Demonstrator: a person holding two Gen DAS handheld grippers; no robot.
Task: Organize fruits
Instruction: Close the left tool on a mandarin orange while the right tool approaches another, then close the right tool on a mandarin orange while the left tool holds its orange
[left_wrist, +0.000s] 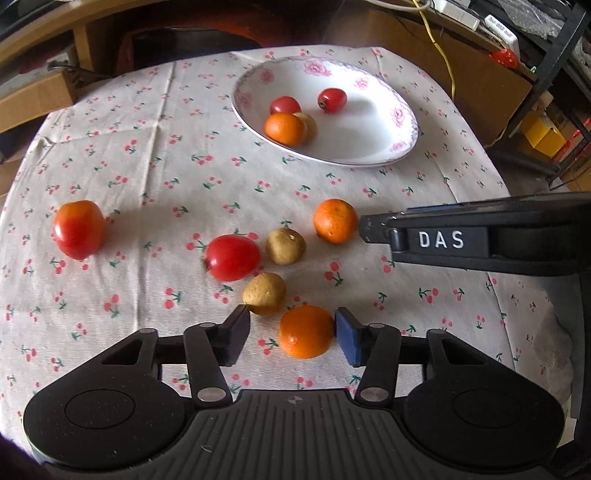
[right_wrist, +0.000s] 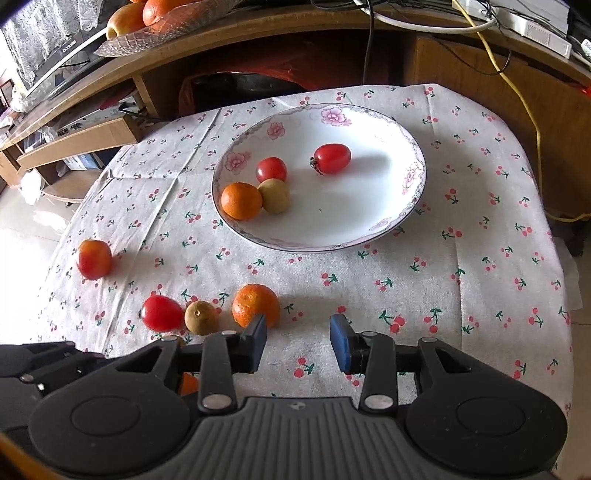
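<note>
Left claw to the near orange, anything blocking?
No. The near orange already sits between the open left claw fingers, against the blue pad. A brown fruit crowds the other fingertip, so closing may nudge it.

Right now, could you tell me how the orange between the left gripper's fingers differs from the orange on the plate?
The near orange lies on the cherry-print tablecloth, while the plate orange sits inside the floral plate. The near orange lies inside the open left gripper, against its blue pad; the plate orange is free of both grippers. The plate orange touches a tan fruit; the near orange has a tan fruit just beside it. Both are small, round and orange.
</note>
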